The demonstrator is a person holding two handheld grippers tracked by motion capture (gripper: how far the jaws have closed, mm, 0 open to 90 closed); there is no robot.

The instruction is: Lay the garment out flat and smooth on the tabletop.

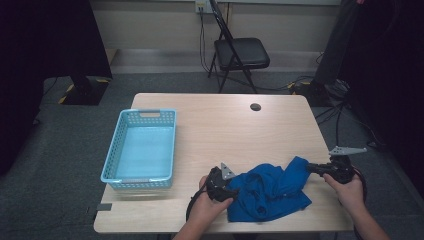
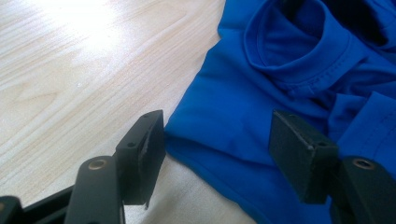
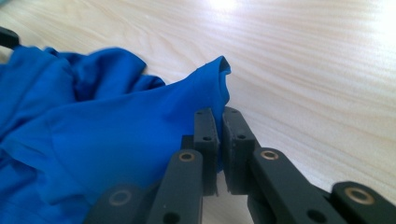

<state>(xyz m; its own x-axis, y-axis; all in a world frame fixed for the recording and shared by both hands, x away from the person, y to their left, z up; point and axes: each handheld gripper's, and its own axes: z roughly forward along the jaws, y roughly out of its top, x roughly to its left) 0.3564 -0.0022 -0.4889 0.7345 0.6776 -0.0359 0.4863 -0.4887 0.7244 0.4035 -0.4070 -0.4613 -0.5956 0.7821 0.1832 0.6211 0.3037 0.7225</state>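
A crumpled blue shirt [image 1: 270, 190] lies on the wooden table [image 1: 225, 125] near its front edge. My left gripper [image 1: 231, 192] is open at the shirt's left side, its jaws straddling the hem of the blue shirt [image 2: 224, 126] just above the tabletop. My right gripper [image 1: 311, 168] is shut on the shirt's right edge, where the blue cloth [image 3: 140, 126] is pinched between the jaws and lifted slightly off the table. A collar fold [image 2: 299, 51] shows beyond the left jaws.
A light blue plastic basket [image 1: 141, 148] stands empty on the table's left half. A black folding chair [image 1: 239, 52] stands on the floor behind the table. A dark round grommet [image 1: 255, 107] sits near the table's far edge.
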